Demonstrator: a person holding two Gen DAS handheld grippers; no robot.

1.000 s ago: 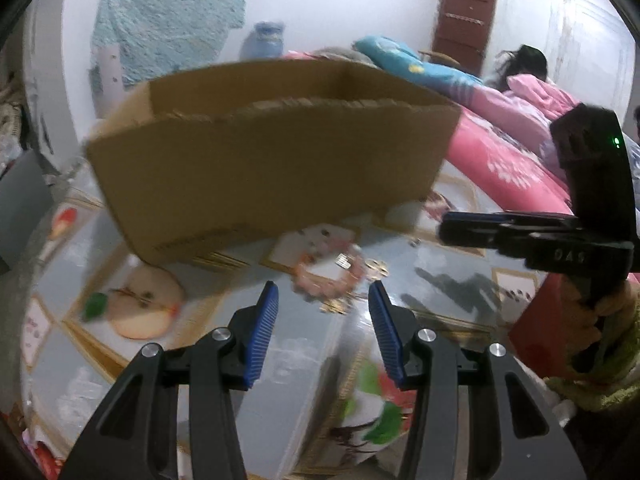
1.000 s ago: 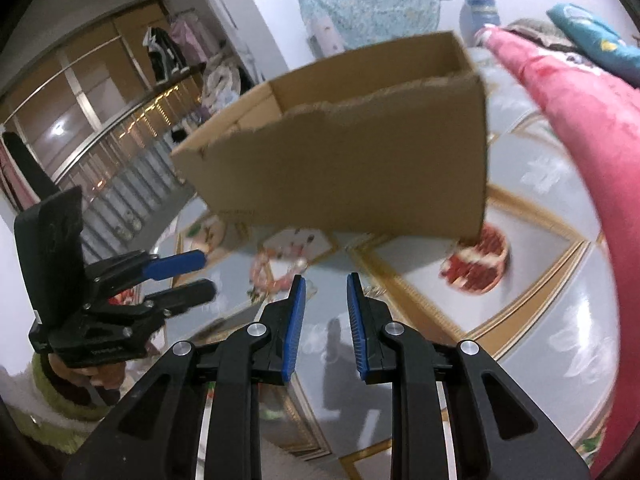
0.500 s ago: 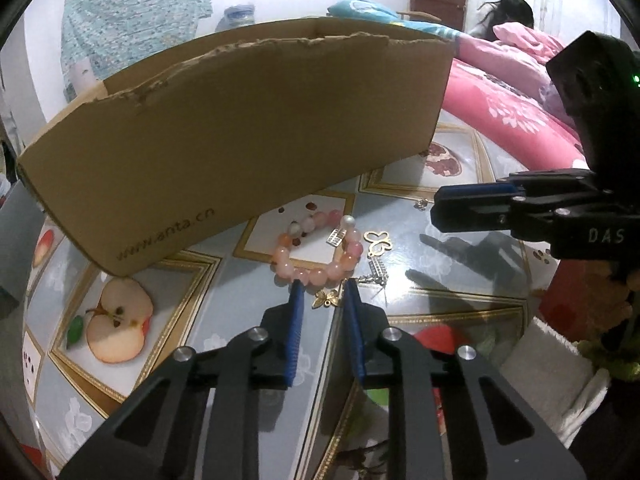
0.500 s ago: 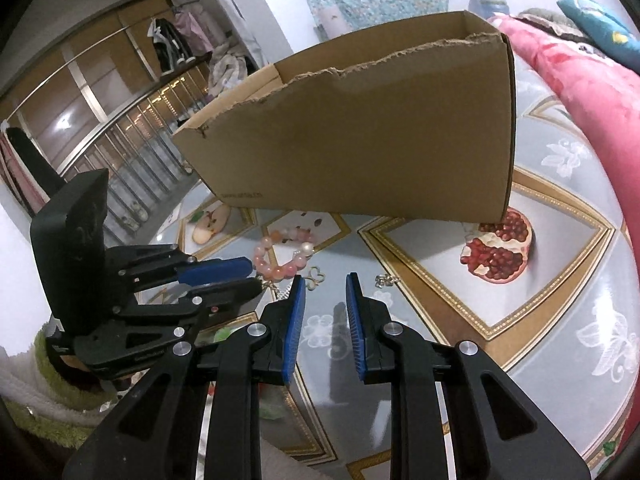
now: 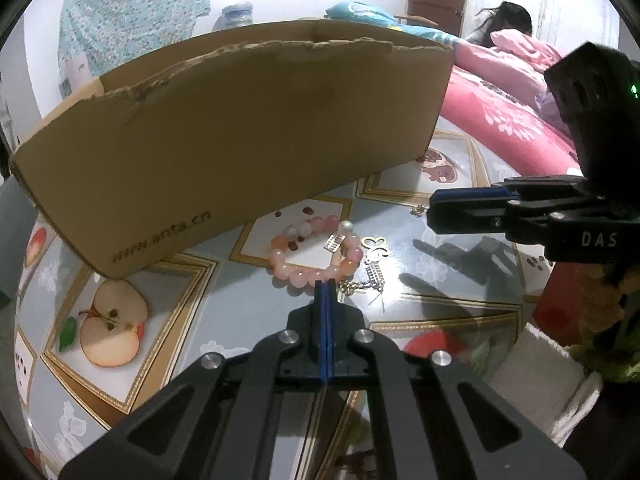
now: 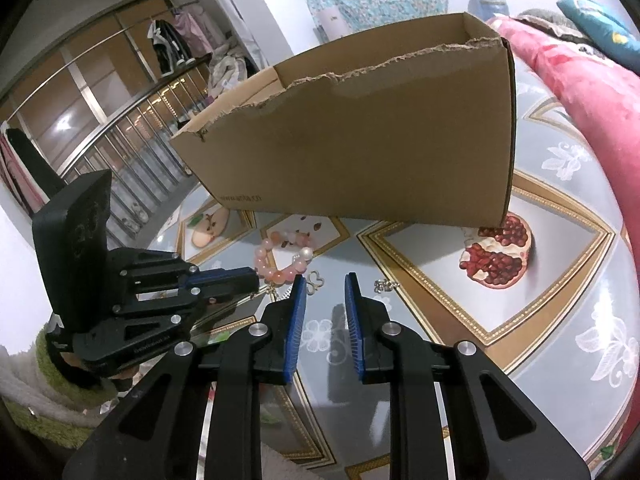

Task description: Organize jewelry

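Note:
A pink bead bracelet (image 5: 316, 248) lies on the patterned table in front of an open cardboard box (image 5: 240, 136). Small gold and silver charms (image 5: 374, 258) lie beside it. My left gripper (image 5: 325, 283) is fully shut, its tips at the bracelet's near edge; I cannot tell whether anything is pinched. In the right wrist view the bracelet (image 6: 280, 258) lies left of my right gripper (image 6: 325, 280), which is open and empty, a gold charm (image 6: 314, 280) just by its left finger. The left gripper (image 6: 240, 280) shows there beside the bracelet.
The table (image 5: 200, 340) has a fruit-print cover. A small charm (image 6: 384, 285) lies right of the right gripper. A pink quilt (image 5: 504, 128) lies at the right, and a person sits behind it. White cloth (image 5: 540, 376) lies at the near right.
My left gripper has shut completely and moved in to the bracelet's near edge. My right gripper has opened a little and shifted closer to the charms.

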